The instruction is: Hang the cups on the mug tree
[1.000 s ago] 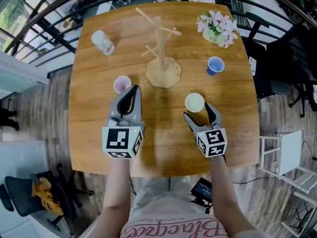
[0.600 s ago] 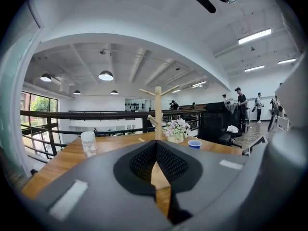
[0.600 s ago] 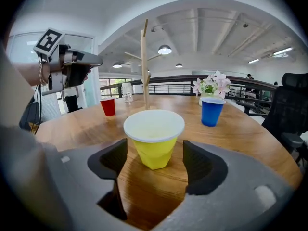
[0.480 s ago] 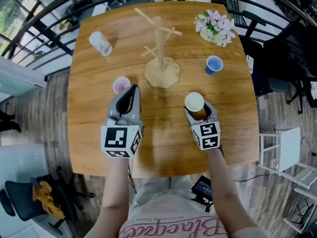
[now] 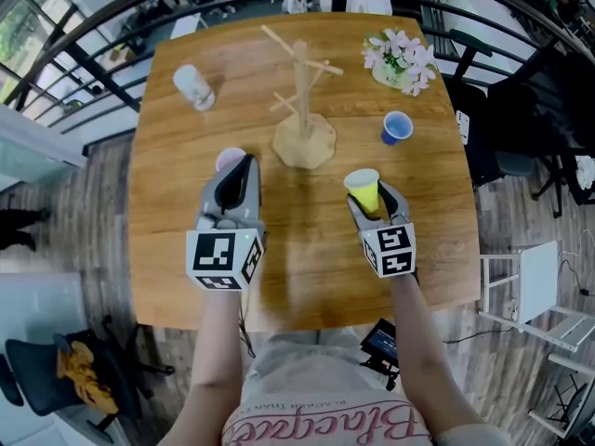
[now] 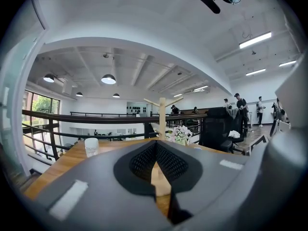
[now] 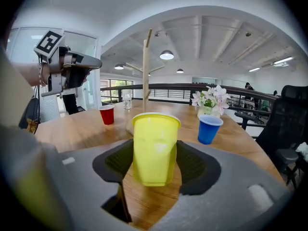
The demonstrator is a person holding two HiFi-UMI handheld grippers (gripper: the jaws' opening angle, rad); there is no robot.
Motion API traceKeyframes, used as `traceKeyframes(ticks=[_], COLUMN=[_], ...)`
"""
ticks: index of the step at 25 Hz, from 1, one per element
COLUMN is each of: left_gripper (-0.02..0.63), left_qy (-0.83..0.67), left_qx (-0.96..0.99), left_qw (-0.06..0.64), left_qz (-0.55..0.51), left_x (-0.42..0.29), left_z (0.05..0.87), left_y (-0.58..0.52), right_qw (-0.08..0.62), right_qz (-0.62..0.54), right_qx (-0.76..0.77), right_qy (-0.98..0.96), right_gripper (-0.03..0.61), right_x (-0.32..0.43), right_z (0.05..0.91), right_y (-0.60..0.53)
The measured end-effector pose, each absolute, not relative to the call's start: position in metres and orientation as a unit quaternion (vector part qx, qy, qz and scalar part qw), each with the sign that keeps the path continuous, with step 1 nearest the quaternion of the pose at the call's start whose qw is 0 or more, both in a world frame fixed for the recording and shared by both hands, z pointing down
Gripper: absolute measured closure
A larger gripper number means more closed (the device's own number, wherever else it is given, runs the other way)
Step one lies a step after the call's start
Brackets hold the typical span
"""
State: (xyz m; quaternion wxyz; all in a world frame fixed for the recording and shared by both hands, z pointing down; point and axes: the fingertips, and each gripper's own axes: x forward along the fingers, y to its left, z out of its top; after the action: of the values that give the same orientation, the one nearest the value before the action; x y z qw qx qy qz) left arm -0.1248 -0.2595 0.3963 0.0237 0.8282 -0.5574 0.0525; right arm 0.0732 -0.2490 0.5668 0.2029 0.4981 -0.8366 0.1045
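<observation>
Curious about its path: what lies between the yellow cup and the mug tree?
Only bare table separates yellow cup and mug tree, per the head view.

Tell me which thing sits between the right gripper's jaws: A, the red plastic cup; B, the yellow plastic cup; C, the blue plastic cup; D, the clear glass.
B: the right gripper, whose jaws have just been closing, pinches the yellow plastic cup between them; the blue plastic cup and red plastic cup stand behind on the wooden table.
</observation>
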Motion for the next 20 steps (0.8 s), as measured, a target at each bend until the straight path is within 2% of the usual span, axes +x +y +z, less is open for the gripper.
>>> traceKeyframes(ticks=[13,20], left_gripper=[0.597,0.597], left_qy=[-0.574,-0.581], left_qx=[0.819,0.814], left_qw=[0.001,-0.004], left_qz=[0.017,0.007], left_x=[-0.148,-0.161], left_z=[0.355,0.345], left_y=[-0.26,-0.259], right_qw=[0.212,0.279], right_qz=[0.027,-0.016], right_qx=[0.48,0.468], right_qy=[-0.851,-0.838], right_gripper=[0.316,0.318], right_x=[0.057,0.045], right_z=[0.498,0.489], right_y=[-0.274,-0.288])
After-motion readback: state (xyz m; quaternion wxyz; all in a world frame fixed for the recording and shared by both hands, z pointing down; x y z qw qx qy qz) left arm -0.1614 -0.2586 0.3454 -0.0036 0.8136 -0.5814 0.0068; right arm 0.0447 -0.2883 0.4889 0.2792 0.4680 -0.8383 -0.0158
